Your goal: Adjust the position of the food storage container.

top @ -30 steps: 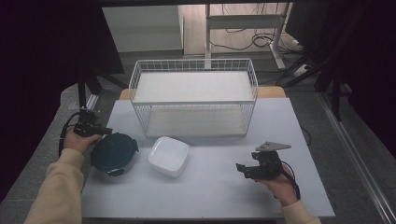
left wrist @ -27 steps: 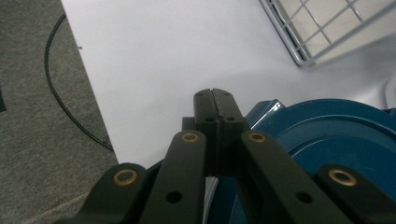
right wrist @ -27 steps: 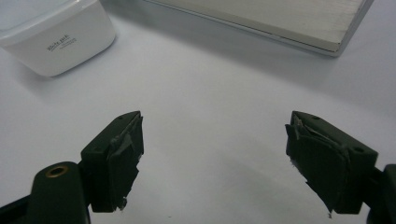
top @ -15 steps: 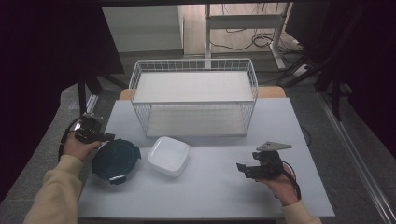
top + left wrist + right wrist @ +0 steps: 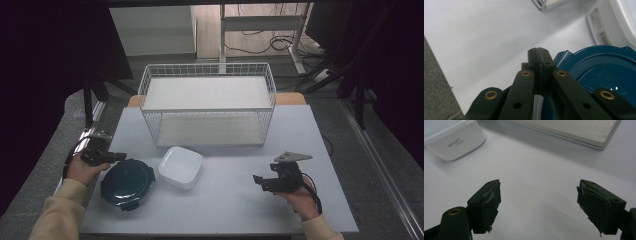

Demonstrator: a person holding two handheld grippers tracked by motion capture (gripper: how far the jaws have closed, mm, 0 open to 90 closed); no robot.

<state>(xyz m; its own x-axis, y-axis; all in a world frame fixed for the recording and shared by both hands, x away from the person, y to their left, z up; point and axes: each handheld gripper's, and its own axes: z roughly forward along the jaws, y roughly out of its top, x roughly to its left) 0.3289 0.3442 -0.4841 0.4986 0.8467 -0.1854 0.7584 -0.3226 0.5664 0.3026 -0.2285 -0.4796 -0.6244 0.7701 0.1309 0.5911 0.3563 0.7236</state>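
A round dark-blue lidded container (image 5: 127, 183) lies flat at the table's near left; in the left gripper view the blue container (image 5: 604, 72) sits just right of the jaws. My left gripper (image 5: 120, 156) is by its far-left rim. Its jaws (image 5: 539, 50) are shut tight together with nothing between them. A white square tub (image 5: 181, 166) lies right of the blue one and also appears as a white tub (image 5: 454, 141) in the right gripper view. My right gripper (image 5: 260, 180) rests at the near right, open (image 5: 537, 202) over bare table.
A white wire basket (image 5: 207, 107) with a pale board inside stands at the back middle; its board edge (image 5: 574, 132) is ahead of the right gripper. The white table top (image 5: 225, 200) ends at grey floor on the left and right.
The blue container has shifted toward the near edge and now lies flat. The left hand moved with it toward the near side. The right hand has stayed put.
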